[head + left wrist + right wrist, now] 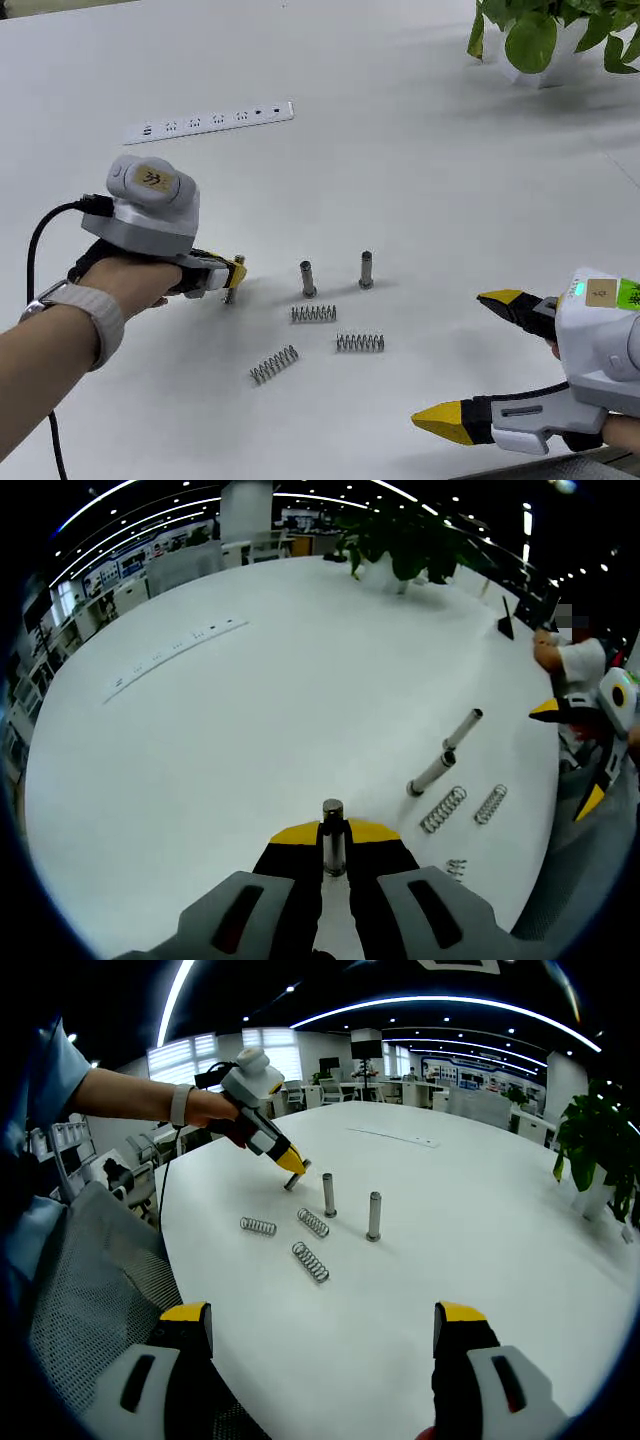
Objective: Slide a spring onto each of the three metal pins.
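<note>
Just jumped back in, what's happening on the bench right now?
The left gripper is shut on the leftmost metal pin, holding it at the white table. The other two pins stand upright beside it. All three springs lie loose on the table in front of the pins, none on a pin yet. The right gripper hovers open, off to the side, holding nothing.
</note>
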Motion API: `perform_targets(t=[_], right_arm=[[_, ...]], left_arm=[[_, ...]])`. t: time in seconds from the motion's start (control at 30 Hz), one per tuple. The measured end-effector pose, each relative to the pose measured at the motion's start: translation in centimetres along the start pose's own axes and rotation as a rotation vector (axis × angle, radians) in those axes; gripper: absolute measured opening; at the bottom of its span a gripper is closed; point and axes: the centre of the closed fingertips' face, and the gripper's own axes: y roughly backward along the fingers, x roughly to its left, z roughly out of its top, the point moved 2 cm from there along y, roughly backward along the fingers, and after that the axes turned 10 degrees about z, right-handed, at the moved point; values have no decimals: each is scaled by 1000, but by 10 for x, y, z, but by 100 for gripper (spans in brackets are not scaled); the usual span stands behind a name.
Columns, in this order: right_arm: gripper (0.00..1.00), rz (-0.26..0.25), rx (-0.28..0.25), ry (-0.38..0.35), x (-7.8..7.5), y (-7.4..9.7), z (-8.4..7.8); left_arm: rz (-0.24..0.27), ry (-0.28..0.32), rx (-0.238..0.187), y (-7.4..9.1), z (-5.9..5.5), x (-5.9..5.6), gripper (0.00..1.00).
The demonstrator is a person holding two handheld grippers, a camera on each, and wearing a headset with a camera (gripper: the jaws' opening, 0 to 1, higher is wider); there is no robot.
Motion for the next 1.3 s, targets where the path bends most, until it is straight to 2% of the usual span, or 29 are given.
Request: perform_targets(t=[0.3, 0.43, 0.5, 0.73, 1.0, 1.07, 1.3], right_arm=[[93, 3, 2, 4, 2, -2, 1], [93, 4, 6, 8, 2, -3, 0], [93, 5, 5, 8, 3, -3, 1], [93, 9, 8, 9, 4, -4, 1], [93, 11, 10, 10, 5, -5, 1], [93, 11, 13, 11, 5, -5, 1], [93, 13, 20, 13, 7, -5, 0]], left_arm=[[-4, 4, -31, 10, -5, -7, 7], [7, -43, -37, 16, -8, -13, 7], [17, -69, -44, 15, -8, -8, 7], [33, -110, -69, 17, -13, -11, 8], [40, -127, -93, 20, -13, -16, 8], [39, -131, -100, 18, -11, -14, 8], [36, -124, -113, 19, -11, -19, 8]])
